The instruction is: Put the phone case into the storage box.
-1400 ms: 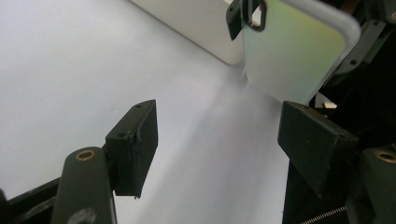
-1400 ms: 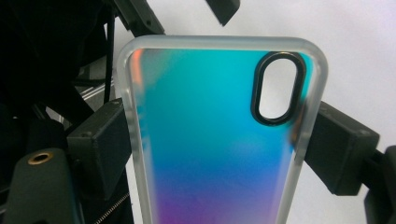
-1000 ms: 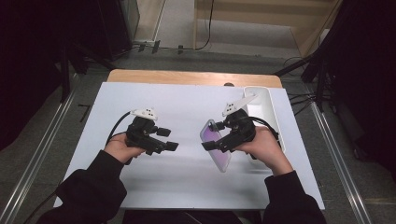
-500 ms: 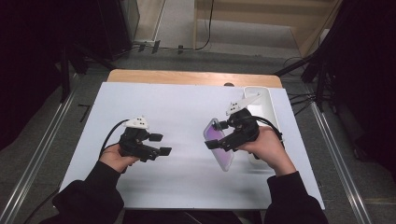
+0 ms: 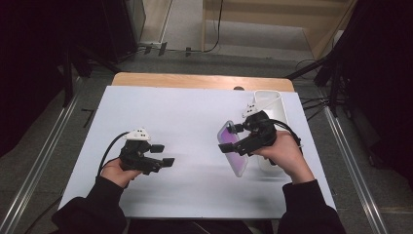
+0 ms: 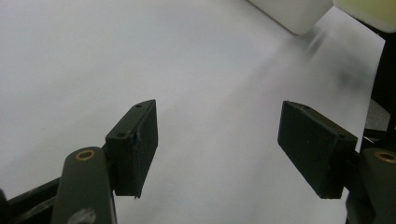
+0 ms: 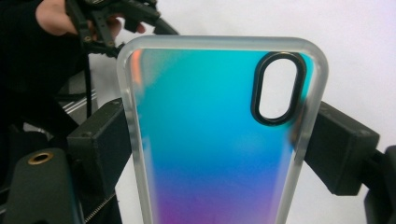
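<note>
A white sheet (image 5: 195, 122) covers the wooden table (image 5: 195, 80) — grey floor and dark curtains surround it. Right of centre, the right gripper (image 5: 234, 141) clamps an iridescent blue-purple translucent phone case (image 7: 210, 140); lower left, the left gripper (image 5: 163, 155) stands apart, empty.

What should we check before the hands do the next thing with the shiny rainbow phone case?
1. Right gripper shut on the phone case: ok, a jaw presses each long edge.
2. Case intact: ok; no cracks visible, camera hole whole.
3. Left gripper free to help: ok, jaws wide apart, nothing between them.
4. Bare white table between the two grippers: ok.
5. White bin beyond the right hand ready for use: cannot tell, its inside is unclear.
</note>
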`<state>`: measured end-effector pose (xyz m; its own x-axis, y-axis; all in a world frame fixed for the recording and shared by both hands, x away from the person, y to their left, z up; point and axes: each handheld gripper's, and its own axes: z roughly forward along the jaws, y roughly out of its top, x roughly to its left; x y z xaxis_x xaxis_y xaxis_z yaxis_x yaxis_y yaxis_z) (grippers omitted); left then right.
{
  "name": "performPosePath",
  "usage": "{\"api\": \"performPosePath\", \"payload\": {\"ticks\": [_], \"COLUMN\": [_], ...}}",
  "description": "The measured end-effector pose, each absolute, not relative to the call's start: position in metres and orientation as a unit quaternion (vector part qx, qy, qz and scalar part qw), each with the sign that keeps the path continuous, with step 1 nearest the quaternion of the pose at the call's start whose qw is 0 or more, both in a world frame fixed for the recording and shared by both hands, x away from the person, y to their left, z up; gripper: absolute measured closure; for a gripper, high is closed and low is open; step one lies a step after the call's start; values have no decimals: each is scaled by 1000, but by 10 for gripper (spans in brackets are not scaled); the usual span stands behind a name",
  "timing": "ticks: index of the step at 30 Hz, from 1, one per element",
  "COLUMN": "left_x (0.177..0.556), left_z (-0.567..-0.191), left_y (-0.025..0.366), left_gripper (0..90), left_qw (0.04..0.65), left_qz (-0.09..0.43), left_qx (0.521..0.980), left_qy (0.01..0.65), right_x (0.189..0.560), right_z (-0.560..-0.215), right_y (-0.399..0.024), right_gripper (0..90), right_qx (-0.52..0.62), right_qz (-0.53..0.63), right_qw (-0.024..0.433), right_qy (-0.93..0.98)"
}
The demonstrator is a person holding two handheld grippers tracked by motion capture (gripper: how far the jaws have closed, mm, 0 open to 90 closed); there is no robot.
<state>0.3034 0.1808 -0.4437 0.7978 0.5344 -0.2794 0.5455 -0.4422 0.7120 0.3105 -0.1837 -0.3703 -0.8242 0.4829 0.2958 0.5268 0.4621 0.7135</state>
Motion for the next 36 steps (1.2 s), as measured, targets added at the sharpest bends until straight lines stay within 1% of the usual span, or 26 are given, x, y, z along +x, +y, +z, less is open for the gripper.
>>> {"api": "performPosePath", "payload": {"ticks": [5, 10, 17, 21, 26, 32, 34, 36], "left_x": [300, 298, 294, 295, 295, 295, 296, 297], "left_z": [-448, -449, -450, -451, -450, -450, -451, -452], "left_y": [183, 186, 187, 188, 190, 191, 191, 191], "left_gripper": [283, 283, 283, 283, 283, 283, 281, 242], "left_qw": [412, 424, 417, 418, 419, 415, 412, 411], "left_qz": [-20, -39, -26, -44, -32, -33, -32, -34], "left_qx": [854, 847, 852, 851, 851, 852, 852, 853], "left_qy": [318, 318, 317, 315, 314, 317, 320, 319], "right_x": [311, 310, 310, 311, 310, 309, 309, 309], "right_z": [-366, -359, -353, -351, -348, -344, -342, -340], "right_y": [-193, -201, -209, -217, -226, -236, -239, -244], "right_gripper": [151, 151, 151, 151, 152, 151, 151, 151], "right_qx": [-314, -331, -360, -367, -385, -399, -404, -410], "right_qz": [-427, -428, -422, -423, -424, -433, -431, -435], "right_qw": [18, 5, -17, -26, -36, -48, -59, -71], "right_qy": [-848, -841, -832, -828, -819, -807, -805, -799]}}
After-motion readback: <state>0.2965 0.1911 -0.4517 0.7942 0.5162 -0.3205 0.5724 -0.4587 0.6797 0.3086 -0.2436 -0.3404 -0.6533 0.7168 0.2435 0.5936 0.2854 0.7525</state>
